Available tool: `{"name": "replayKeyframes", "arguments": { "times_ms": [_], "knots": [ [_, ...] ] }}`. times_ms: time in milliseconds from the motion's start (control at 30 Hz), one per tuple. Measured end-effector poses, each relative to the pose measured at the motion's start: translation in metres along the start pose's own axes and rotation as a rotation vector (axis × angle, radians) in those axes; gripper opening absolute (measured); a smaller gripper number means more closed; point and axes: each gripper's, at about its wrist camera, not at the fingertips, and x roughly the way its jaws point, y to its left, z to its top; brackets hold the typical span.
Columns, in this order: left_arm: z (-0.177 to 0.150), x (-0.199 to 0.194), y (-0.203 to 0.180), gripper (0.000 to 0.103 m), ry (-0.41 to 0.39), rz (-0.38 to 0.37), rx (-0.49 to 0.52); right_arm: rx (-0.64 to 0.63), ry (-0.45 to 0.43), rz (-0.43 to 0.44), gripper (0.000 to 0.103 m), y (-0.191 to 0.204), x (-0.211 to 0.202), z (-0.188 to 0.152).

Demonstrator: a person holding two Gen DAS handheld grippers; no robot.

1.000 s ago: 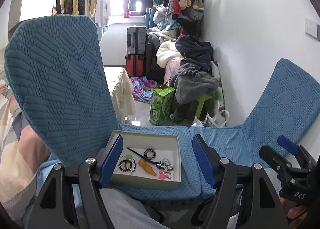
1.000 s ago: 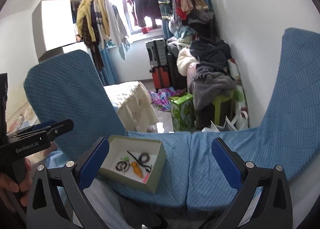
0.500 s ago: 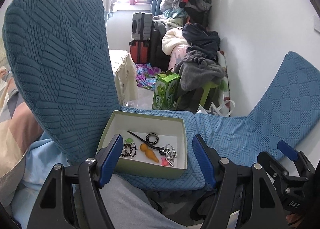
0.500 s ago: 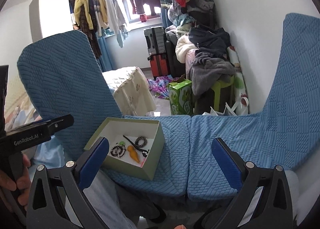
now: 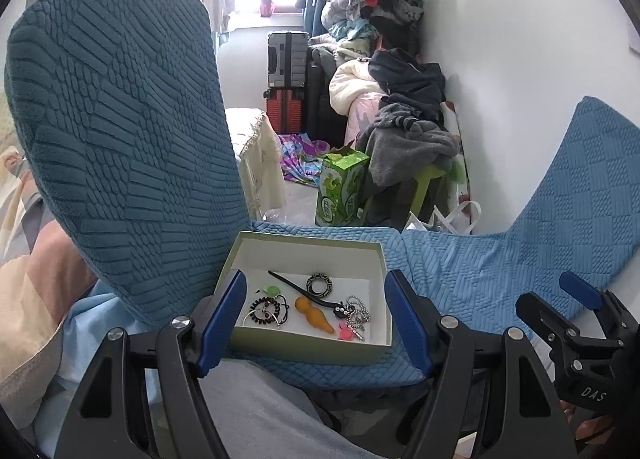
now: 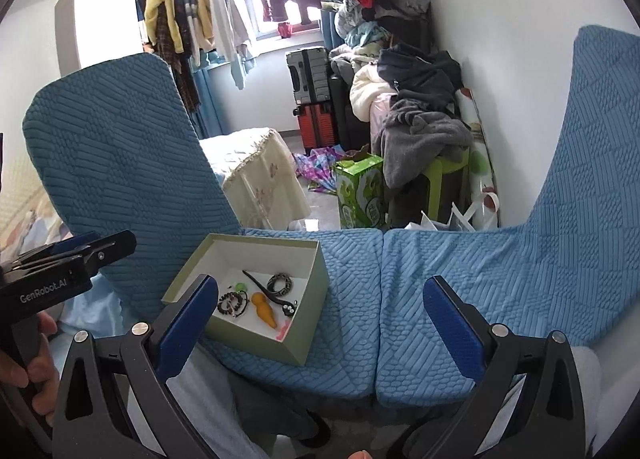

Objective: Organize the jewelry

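I hold both tools in front of me, tilted down toward the seat, and both are released with nothing between the blue pads. My left gripper (image 5: 316,319) points at the shallow pale green cardboard box with white inside (image 5: 308,347), which sits on the blue quilted seat cushion (image 5: 460,271) close to the upright blue quilted backrest (image 5: 120,131); its two fingers stand wide, one at each side of the box's near wall as I see it, but I cannot tell that they touch it. In the box lie the jewelry pieces: a dark beaded bracelet (image 5: 266,305), an orange gourd-shaped pendant (image 5: 314,314), a black hair stick (image 5: 304,291), a black patterned ring (image 5: 320,285), a silver bead chain (image 5: 357,313) and a small pink piece (image 5: 347,331). My right gripper (image 6: 320,323) is just beside the left one, over the seam of the two cushions, its jaws wide apart. At the left edge of the right view, a hand (image 6: 28,371) grasps the black handle of the left tool.
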Motion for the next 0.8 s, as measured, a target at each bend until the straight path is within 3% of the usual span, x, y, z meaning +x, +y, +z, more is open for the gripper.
{"name": "replayKeyframes", "arguments": {
  "times_ms": [500,800],
  "knots": [
    [-0.007,0.008,0.003,0.072,0.057,-0.006,-0.024,-0.004,0.024,-0.021,0.103,0.002,0.008,-0.006],
    [-0.006,0.009,0.008,0.072,0.047,0.000,-0.024,-0.009,0.030,-0.026,0.103,0.000,0.012,-0.008]
  ]
}}
